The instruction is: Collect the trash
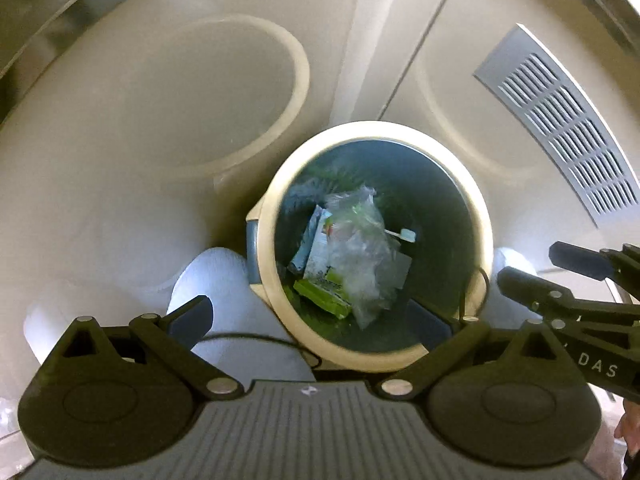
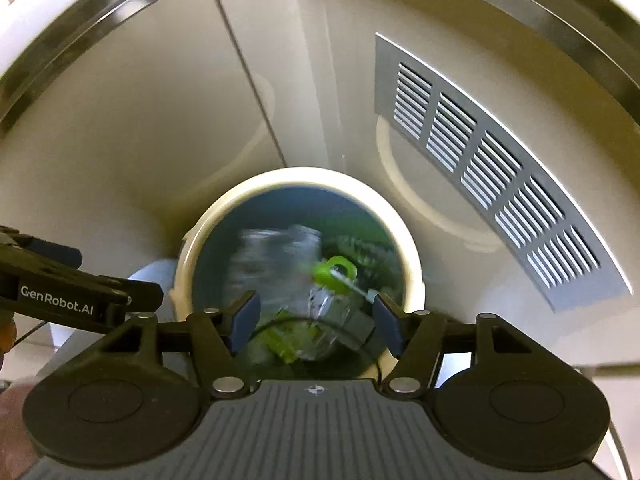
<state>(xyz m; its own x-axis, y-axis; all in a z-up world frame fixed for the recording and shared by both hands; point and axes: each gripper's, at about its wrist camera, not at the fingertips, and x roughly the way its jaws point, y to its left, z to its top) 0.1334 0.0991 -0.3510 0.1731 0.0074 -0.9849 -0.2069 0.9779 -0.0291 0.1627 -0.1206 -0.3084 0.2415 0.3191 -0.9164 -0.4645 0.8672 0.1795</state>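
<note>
With trash (image 1: 352, 256) lying loose in bin (image 1: 486, 240): clear bag, green-white packets, a toothbrush (image 1: 402, 233). Both grippers above bin mouth, left gripper (image 1: 316, 316) fingers spread wide, right gripper (image 2: 316, 322) fingers apart, nothing gripped. Vent grille (image 2: 496, 176) on wall behind.

bin's clear plastic (image 2: 280, 252) — motion-blurred, contents indistinct

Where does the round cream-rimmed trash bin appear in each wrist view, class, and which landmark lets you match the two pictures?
Left wrist view: the trash bin sits just right of centre, directly beyond the open left claw.
Right wrist view: the trash bin sits at lower centre, behind the open right claw.
Shared landmark: the grey slotted vent grille, up and right of the bin in both.
</note>
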